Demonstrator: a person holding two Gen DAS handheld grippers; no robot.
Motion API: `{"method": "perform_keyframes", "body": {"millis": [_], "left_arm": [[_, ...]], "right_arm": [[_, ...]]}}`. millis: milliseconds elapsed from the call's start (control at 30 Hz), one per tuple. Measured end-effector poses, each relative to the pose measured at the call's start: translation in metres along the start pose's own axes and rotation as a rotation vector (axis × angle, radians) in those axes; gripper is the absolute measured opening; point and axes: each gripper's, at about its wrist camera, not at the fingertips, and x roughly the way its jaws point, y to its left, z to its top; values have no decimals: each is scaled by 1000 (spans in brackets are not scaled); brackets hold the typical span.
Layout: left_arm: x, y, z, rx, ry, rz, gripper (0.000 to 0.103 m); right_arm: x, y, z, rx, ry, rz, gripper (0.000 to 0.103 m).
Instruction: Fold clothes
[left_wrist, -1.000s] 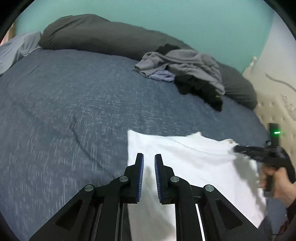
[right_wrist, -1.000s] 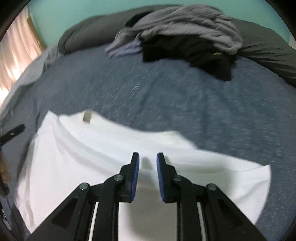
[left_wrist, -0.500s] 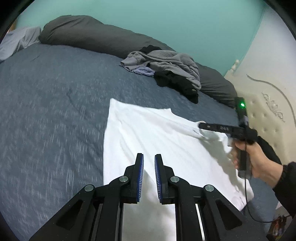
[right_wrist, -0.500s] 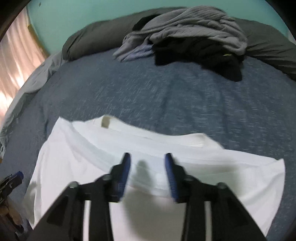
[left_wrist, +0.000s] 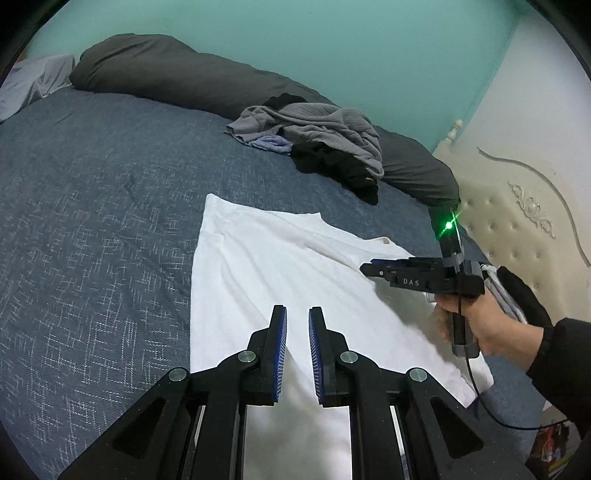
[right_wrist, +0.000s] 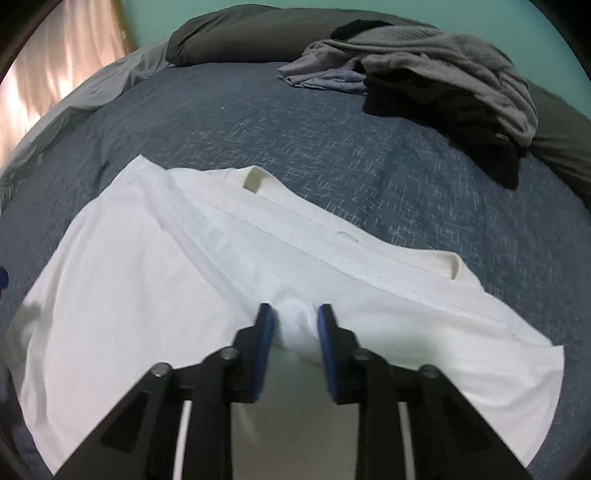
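Looking along the left wrist view, the left gripper (left_wrist: 295, 325) is held above the white shirt (left_wrist: 280, 266) spread flat on the blue bedspread (left_wrist: 92, 221), jaws slightly parted with nothing between them; the right gripper (left_wrist: 365, 268) is seen at the shirt's far edge. In the right wrist view, the right gripper (right_wrist: 293, 321) is seen spread, a raised bump of shirt (right_wrist: 147, 295) fabric between its pads, with a clothes pile (right_wrist: 443, 74) well apart behind.

Light was dim and soft; fisheye edges curved dark; the right wrist view was slightly blurred, with pink glare upper left.

Teal wall (left_wrist: 332, 55), cream tufted headboard (left_wrist: 517, 229)
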Motion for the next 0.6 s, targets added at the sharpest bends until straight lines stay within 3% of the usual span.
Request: {"method": "perform_keyframes", "body": {"millis": [133,433,600], "left_arm": [[0,0,0,-5,3,0,13],[0,6,0,-19,-1,7,13],[2,8,0,-22,5,8,13]], "right_arm": [[-6,-3,1,3,-37,-2,5],[-19,-19,16,98,-128,-2,4],[0,-21,31,124,-91,-26,4]]}}
